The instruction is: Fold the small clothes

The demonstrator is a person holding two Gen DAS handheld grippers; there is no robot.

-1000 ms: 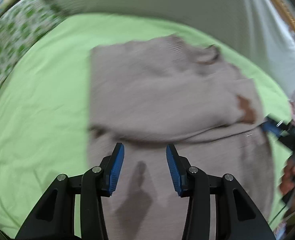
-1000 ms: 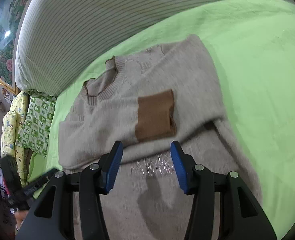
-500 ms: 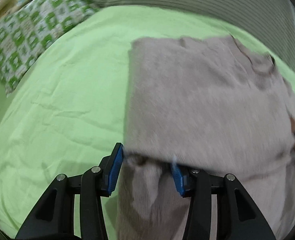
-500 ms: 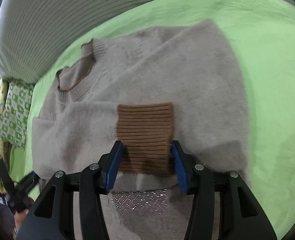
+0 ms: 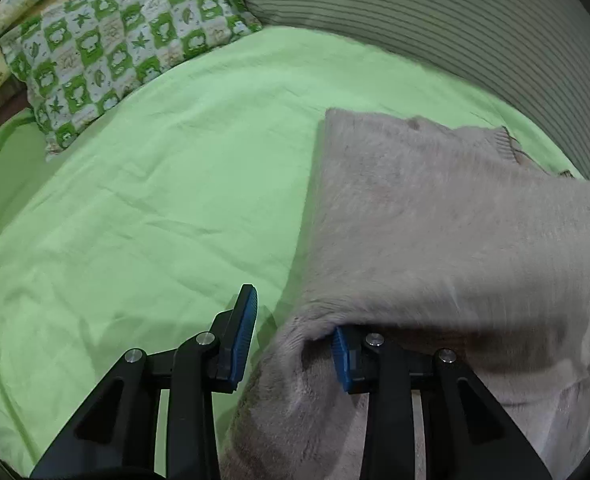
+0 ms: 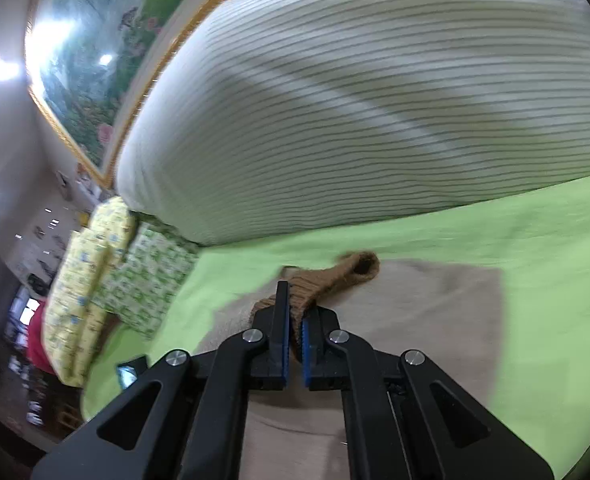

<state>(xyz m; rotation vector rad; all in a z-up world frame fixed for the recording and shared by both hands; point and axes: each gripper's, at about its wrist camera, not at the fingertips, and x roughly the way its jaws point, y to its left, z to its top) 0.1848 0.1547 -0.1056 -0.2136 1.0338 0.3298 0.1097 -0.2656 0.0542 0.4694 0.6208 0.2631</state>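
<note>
A beige knitted sweater lies on the green bed sheet, its sleeve folded across the body. My left gripper is open at the sweater's left edge, with the fabric lying between its fingers and over the right blue pad. My right gripper is shut on the sweater's brown ribbed cuff and holds it lifted above the beige body.
A green checked pillow and a yellow patterned one lie at the bed's left end. A large striped cushion runs along the back. A framed picture hangs on the wall.
My right gripper closed on the brown cuff and lifted it, tilting upward. My left gripper slid left to the sweater's side edge and stayed open.
</note>
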